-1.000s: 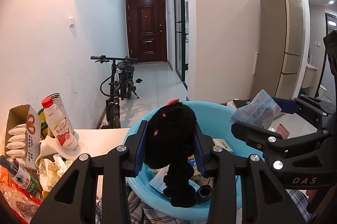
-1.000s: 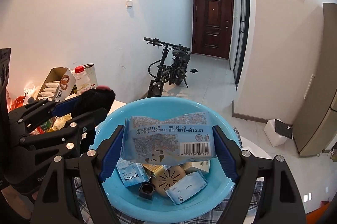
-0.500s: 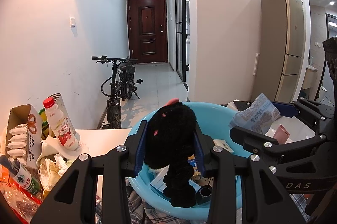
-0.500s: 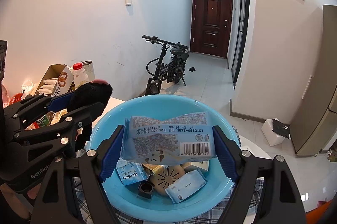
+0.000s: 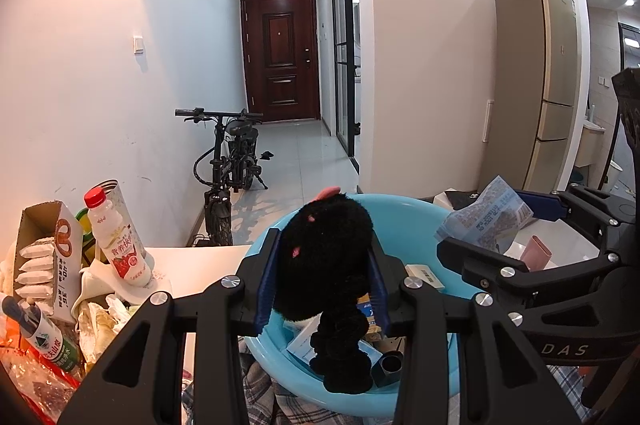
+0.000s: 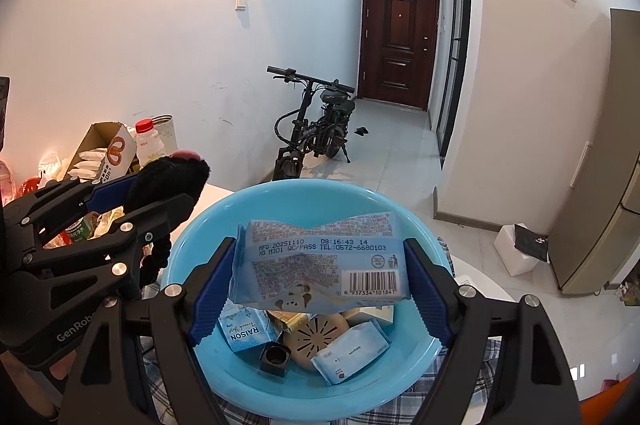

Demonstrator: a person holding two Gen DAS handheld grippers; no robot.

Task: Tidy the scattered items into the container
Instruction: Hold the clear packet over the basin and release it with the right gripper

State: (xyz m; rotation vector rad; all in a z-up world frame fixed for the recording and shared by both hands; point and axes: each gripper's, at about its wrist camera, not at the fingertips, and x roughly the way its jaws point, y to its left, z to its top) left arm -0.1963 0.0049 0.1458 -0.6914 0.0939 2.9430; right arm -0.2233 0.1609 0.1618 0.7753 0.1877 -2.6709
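My toy (image 5: 326, 261) covers half the basin (image 5: 404, 213) here; packet (image 6: 320, 261) hides items beneath; the checked cloth (image 6: 472, 405) runs off the bottom edge.

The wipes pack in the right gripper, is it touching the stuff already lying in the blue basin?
Apart. In the right wrist view the wipes pack is clamped between the right gripper pads, above the basin; its bottom edge hangs clear of the items below.

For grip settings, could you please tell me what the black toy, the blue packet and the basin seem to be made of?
Black plush toy: fuzzy matte pile, likely synthetic plush. Blue packet: thin printed plastic film, crinkled and slightly glossy. Blue basin: smooth moulded plastic, apparently, with a soft sheen on its rim.
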